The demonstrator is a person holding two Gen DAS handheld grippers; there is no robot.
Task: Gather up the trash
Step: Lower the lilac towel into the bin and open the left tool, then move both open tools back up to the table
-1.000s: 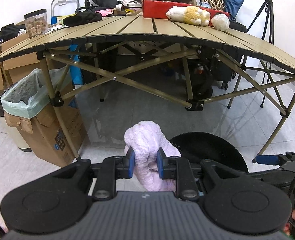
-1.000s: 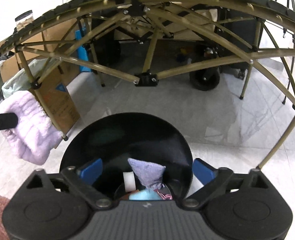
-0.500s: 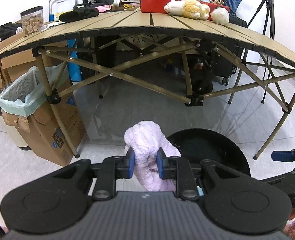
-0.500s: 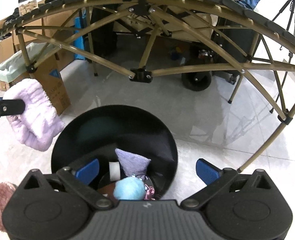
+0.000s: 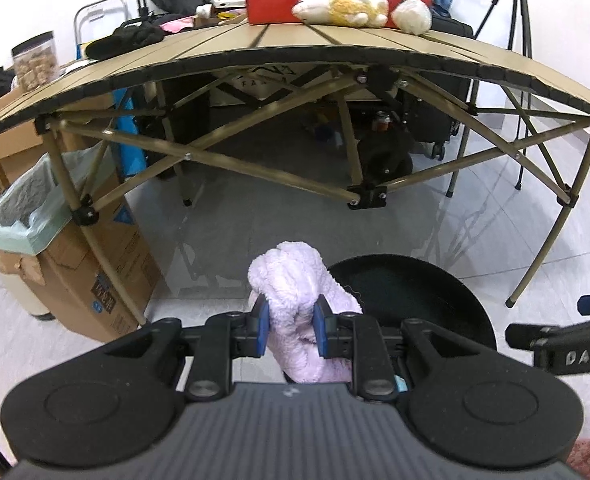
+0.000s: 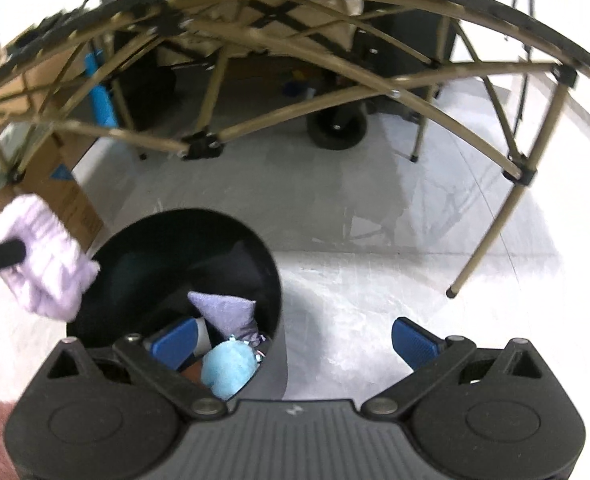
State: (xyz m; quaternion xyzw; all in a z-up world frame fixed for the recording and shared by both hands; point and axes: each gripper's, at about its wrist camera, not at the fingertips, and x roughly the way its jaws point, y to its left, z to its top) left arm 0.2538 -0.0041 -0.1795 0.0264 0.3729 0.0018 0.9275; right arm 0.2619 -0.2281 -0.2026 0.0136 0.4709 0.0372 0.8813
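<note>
Since a second ago the right gripper [image 6: 293,340], jaws spread wide and empty, has slid rightward off the round black bin [image 6: 273,280]. The left gripper [image 5: 291,330] stays clenched on the fluffy lilac cloth [image 5: 295,280] beside the bin's rim. Inside lie a purple pouch [image 6: 225,312] and a light-blue plush [image 6: 227,372].

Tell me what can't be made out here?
- Black bin: its bottom, right wrist view, buried under the blue item and others.
- Purple fluffy item: lower end, left wrist view, hidden behind the left tool.
- Jar: contents too small.
</note>
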